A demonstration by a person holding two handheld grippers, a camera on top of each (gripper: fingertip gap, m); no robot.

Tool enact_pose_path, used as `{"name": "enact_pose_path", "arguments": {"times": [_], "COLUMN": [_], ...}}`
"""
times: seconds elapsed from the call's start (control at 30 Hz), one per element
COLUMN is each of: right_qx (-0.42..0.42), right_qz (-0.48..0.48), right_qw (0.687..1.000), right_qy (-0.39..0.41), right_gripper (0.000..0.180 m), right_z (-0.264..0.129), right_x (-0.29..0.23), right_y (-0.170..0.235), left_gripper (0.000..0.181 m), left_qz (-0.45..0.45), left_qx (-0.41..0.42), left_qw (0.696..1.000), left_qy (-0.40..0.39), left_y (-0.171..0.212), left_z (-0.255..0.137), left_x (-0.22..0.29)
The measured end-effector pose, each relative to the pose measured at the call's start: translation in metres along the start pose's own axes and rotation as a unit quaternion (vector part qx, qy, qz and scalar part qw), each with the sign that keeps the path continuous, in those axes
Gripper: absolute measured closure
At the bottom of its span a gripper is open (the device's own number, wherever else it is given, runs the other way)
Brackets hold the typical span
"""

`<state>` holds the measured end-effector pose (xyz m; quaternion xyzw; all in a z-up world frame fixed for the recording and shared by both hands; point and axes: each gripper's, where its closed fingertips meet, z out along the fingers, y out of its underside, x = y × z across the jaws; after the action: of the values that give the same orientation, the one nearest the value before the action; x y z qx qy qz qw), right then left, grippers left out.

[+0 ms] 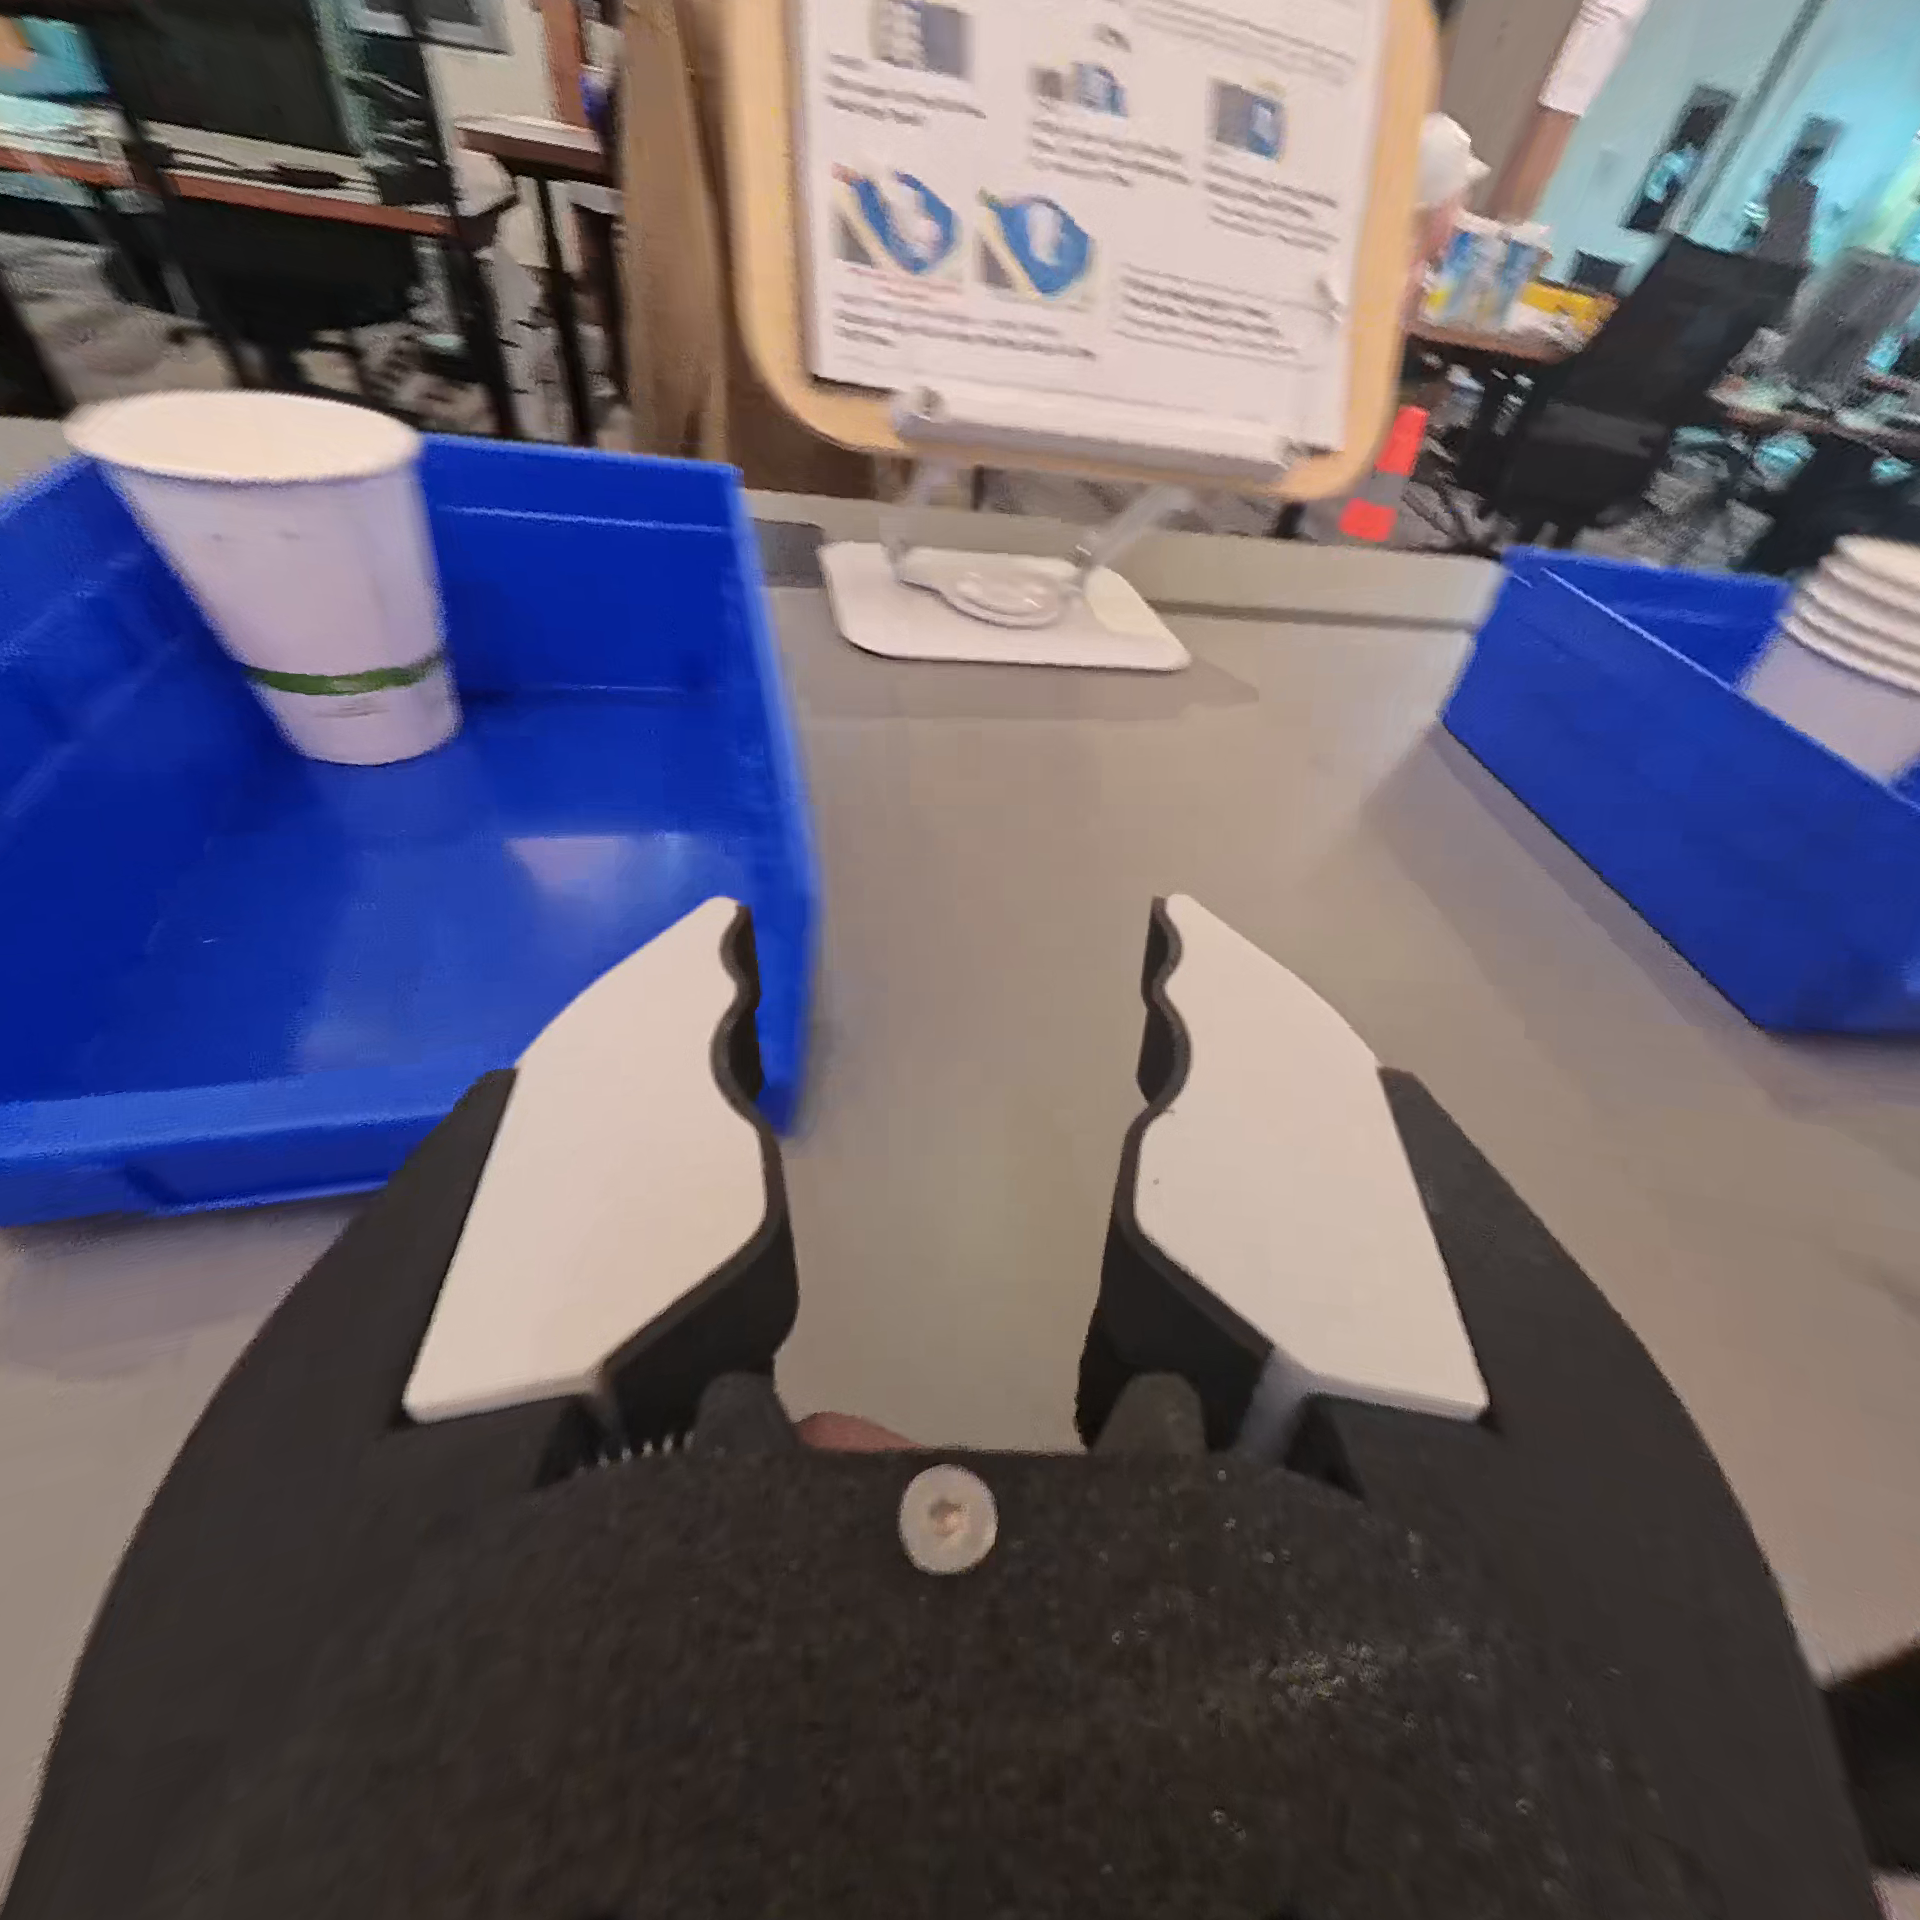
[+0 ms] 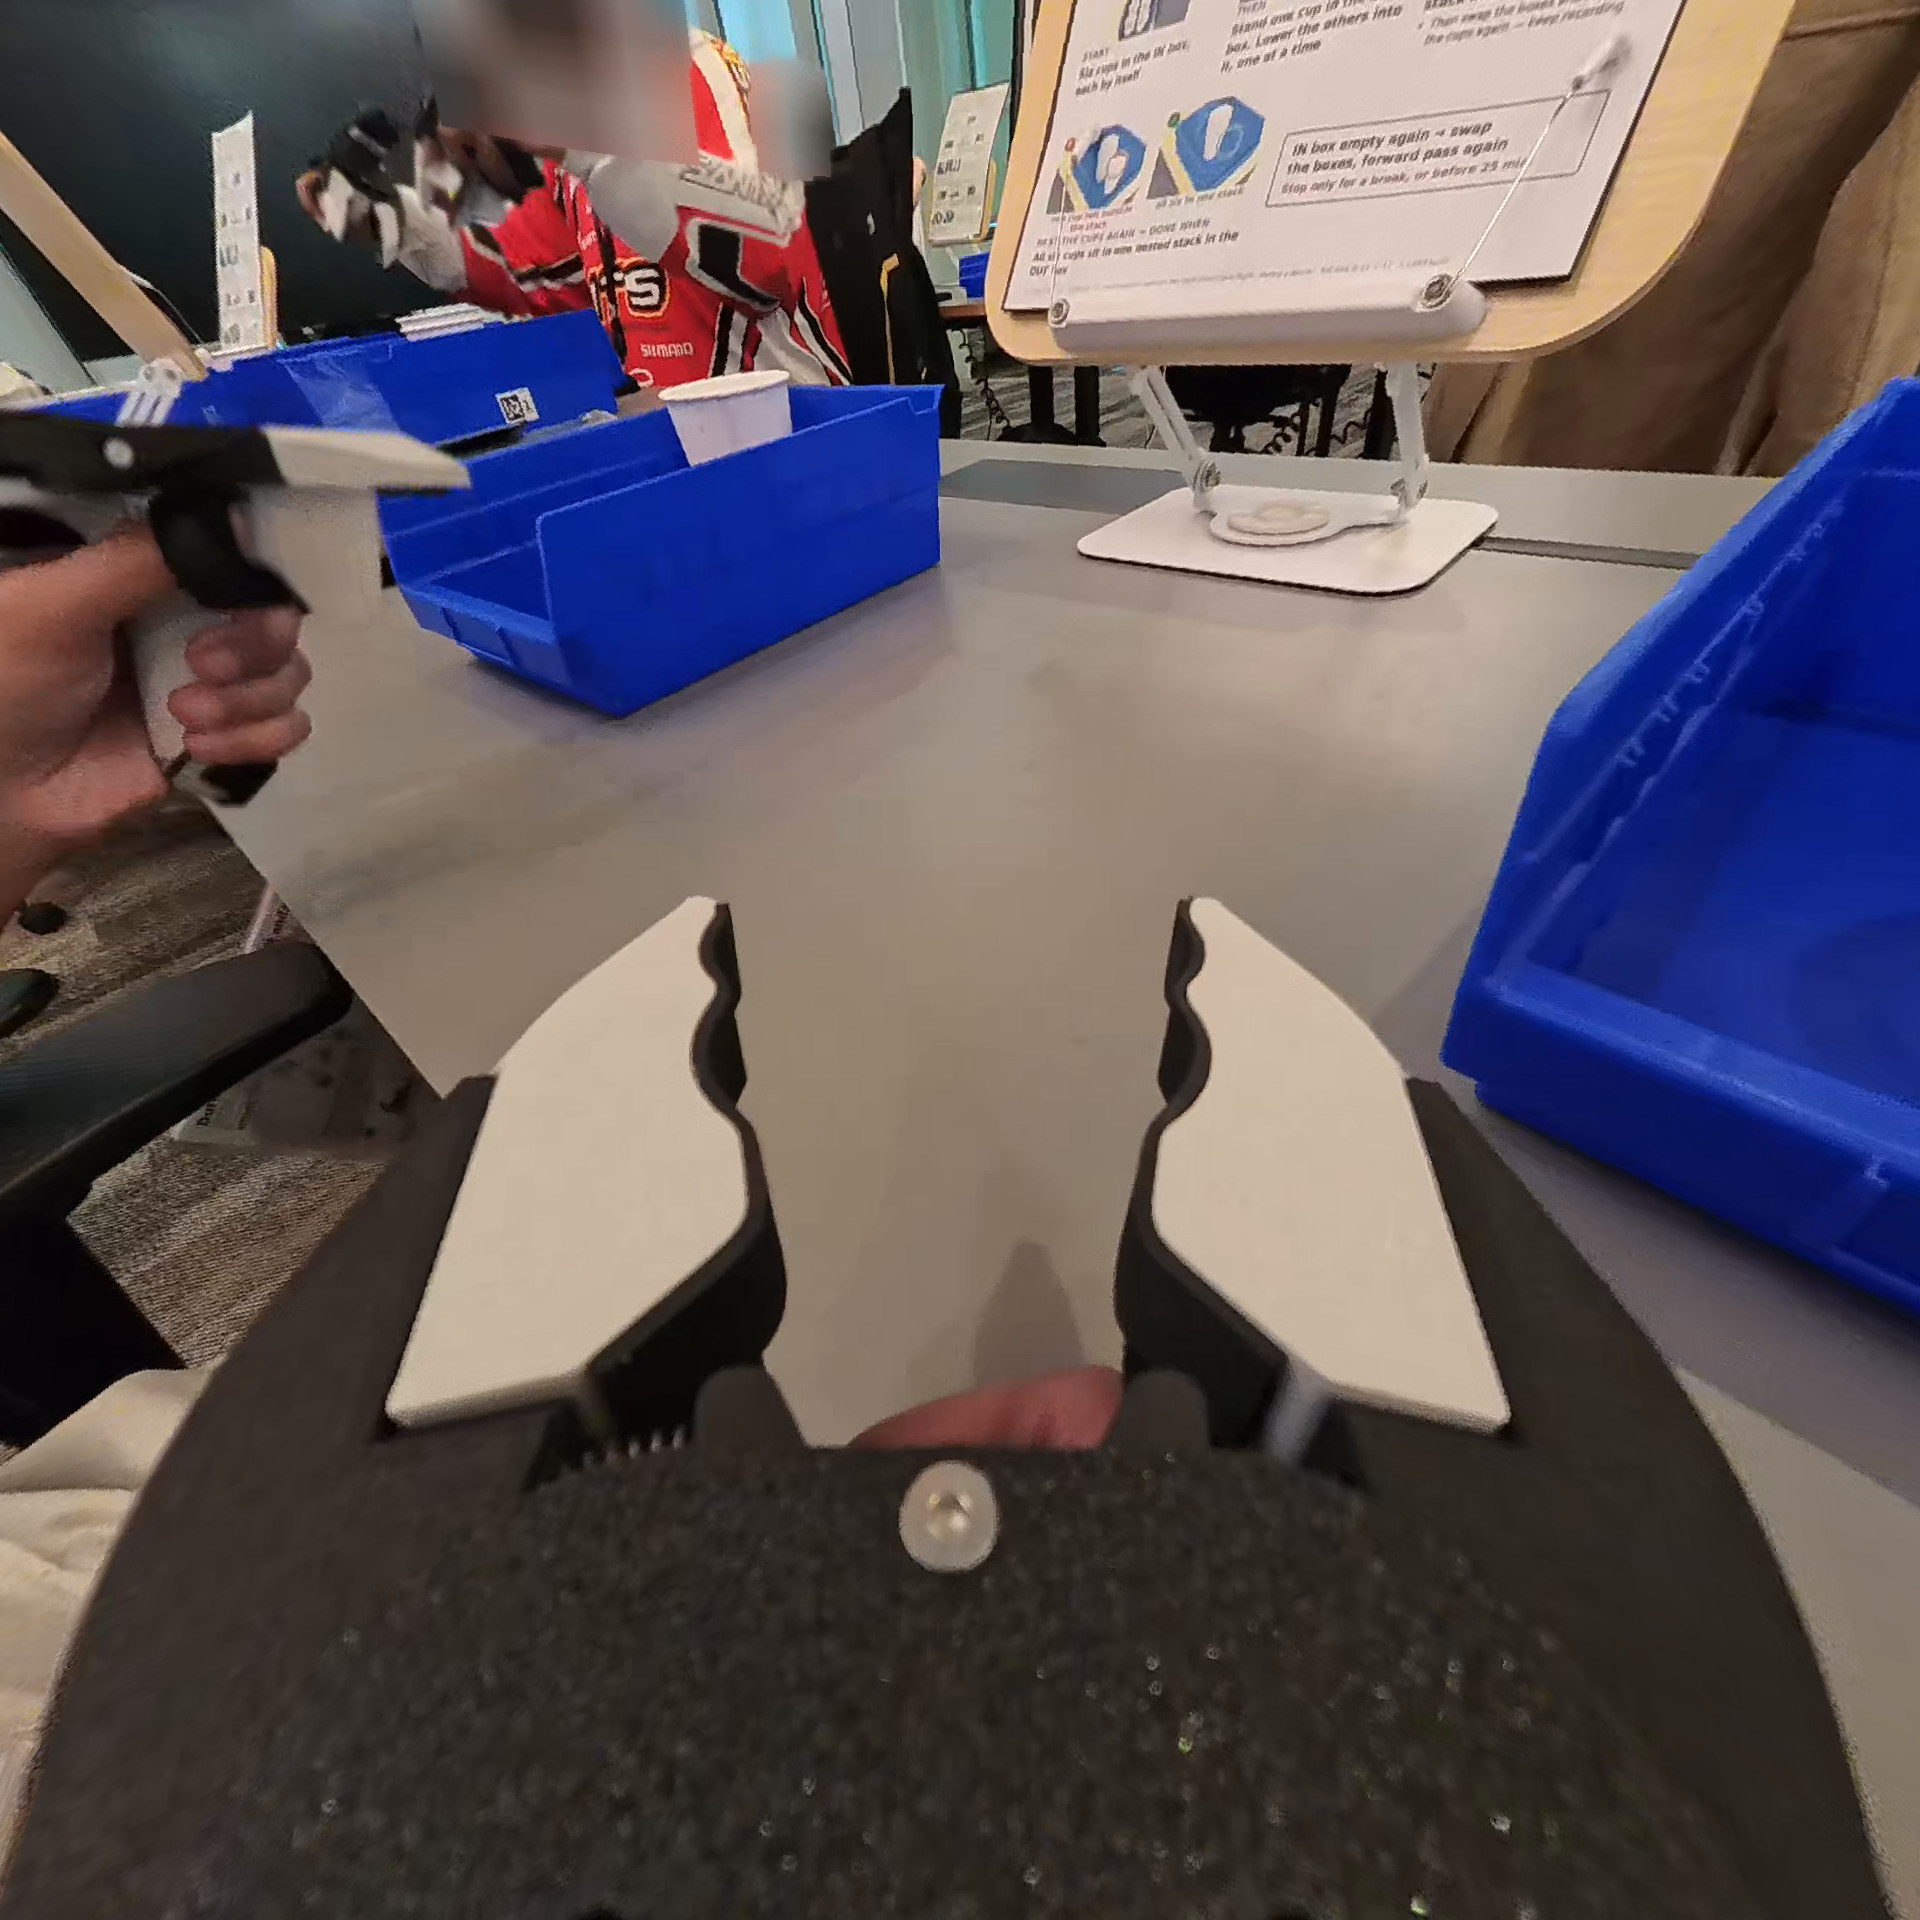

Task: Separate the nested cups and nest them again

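Table is grey and bare down the middle, with a blue bin along the left edge and another bin at the right. Lone cup stands in the left bin, nested stack sits in the right one. Left gripper and right gripper both gape wide, holding nothing

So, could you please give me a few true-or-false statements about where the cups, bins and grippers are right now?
1. The left gripper is open and empty. True.
2. The single cup stands on the bare table. False: it stands in the left blue bin.
3. A stack of cups sits in the right blue bin. True.
4. The right gripper holds a cup. False: it is open and empty, over the grey table.
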<state>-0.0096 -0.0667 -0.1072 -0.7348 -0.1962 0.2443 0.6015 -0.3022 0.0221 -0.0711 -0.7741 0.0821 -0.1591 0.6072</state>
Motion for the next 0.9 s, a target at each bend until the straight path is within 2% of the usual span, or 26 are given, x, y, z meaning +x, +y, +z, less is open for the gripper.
{"name": "enact_pose_path", "arguments": {"times": [0.1, 0.2, 0.33, 0.47, 0.6, 0.67, 0.7, 0.9], "right_qx": [0.0, -0.004, -0.015, -0.021, -0.026, -0.029, -0.03, -0.024], "right_qz": [0.001, 0.009, 0.009, -0.004, 0.007, 0.011, 0.013, 0.026], "right_qw": [1.0, 1.0, 0.999, 0.999, 0.999, 0.998, 0.998, 0.998], "right_qy": [-0.004, -0.015, -0.031, -0.033, -0.044, -0.046, -0.048, -0.058], "right_gripper": [0.101, 0.101, 0.101, 0.101, 0.101, 0.101, 0.102, 0.103], "right_z": [0.0, 0.001, 0.003, 0.004, 0.005, 0.005, 0.005, 0.004], "right_x": [-0.001, -0.005, -0.014, -0.017, -0.018, -0.018, -0.018, -0.019], "right_y": [0.0, 0.003, 0.008, 0.01, 0.013, 0.014, 0.014, 0.01], "left_gripper": [0.104, 0.097, 0.088, 0.084, 0.082, 0.087, 0.096, 0.101], "left_qz": [-0.01, 0.003, -0.005, 0.019, -0.028, -0.041, -0.039, -0.051], "left_qx": [-0.005, -0.034, -0.088, -0.12, -0.152, -0.139, -0.135, -0.137], "left_qw": [0.998, 0.99, 0.978, 0.954, 0.943, 0.943, 0.945, 0.954], "left_qy": [-0.066, -0.133, -0.188, -0.273, -0.296, -0.3, -0.296, -0.264], "left_y": [-0.029, -0.048, -0.049, -0.042, -0.023, -0.021, -0.021, -0.023], "left_z": [0.014, 0.052, 0.121, 0.169, 0.201, 0.21, 0.214, 0.21], "left_x": [-0.06, -0.121, -0.176, -0.219, -0.242, -0.246, -0.246, -0.238]}}
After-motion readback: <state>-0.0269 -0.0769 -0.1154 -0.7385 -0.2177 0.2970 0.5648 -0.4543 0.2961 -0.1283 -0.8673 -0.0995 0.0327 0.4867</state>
